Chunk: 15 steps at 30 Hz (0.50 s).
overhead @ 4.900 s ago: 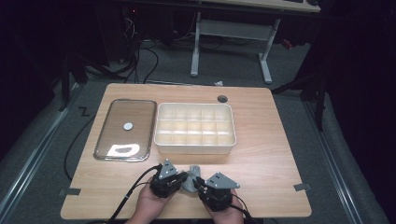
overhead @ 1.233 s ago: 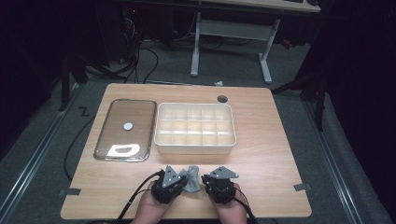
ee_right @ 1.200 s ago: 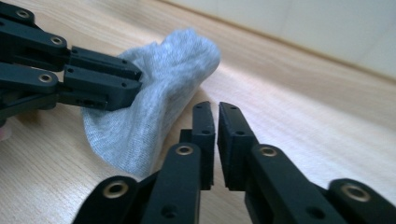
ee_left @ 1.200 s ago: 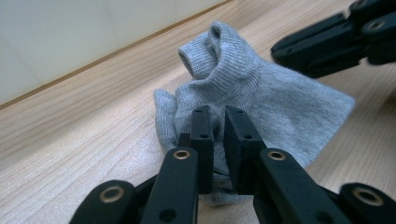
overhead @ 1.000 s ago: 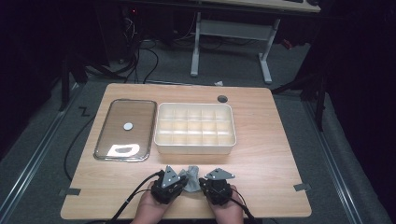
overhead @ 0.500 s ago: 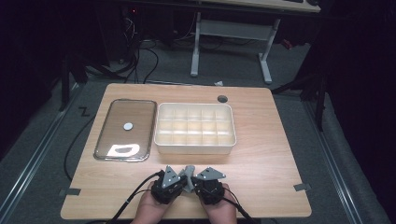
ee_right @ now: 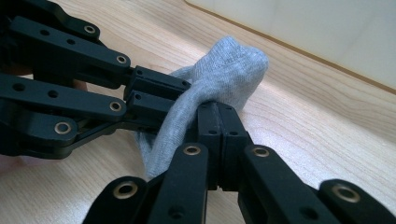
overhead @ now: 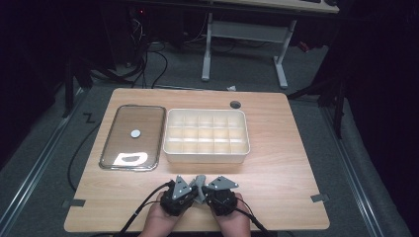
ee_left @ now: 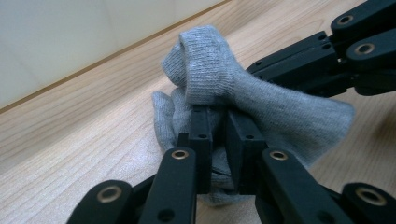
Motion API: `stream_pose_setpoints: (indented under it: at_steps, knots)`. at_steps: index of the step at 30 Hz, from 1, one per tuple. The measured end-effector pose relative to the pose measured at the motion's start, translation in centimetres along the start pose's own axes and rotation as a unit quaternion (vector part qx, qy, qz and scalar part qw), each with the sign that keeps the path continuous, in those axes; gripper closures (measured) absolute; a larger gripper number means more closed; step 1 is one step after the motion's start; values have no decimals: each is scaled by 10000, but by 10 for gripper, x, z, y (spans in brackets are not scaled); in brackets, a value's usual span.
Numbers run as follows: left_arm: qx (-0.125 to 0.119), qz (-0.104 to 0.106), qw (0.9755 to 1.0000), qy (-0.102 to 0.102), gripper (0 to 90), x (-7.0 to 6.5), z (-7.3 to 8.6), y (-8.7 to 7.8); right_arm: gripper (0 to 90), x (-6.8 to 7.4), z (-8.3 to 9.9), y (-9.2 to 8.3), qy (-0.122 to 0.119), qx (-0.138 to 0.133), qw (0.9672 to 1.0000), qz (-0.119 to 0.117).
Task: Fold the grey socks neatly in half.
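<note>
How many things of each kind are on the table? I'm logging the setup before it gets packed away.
Grey sock, held between both tongs: 1
White divided tray: 1
Clear lid with metal rim: 1
Tongs, left tongs and right tongs: 2
Total: 5

both claws (overhead: 199,190) meet side by side — left (ee_left: 217,140) nearly closed, right (ee_right: 218,122) clamped.

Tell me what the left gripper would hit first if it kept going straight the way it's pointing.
Likely the grey sock pinched in its jaws, then the right gripper just past it; depth is hard to judge.
</note>
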<state>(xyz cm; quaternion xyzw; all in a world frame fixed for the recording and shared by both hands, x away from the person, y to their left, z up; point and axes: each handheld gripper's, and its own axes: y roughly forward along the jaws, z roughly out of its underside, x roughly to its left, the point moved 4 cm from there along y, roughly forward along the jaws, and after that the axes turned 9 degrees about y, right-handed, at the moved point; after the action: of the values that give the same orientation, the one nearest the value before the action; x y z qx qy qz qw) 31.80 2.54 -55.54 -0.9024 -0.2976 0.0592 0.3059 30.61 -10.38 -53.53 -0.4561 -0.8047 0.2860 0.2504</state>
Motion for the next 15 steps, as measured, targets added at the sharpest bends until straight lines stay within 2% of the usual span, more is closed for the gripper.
stream_pose_setpoints:
  at_steps: [7,15]
  knots:
    - [-58,-10,10000,40,773,-2,0,-2,900,-6,4,0,-20,47,10000,31]
    - [-126,43,9999,5,750,-1,-1,-5,900,-12,10,0,118,29,9999,47]
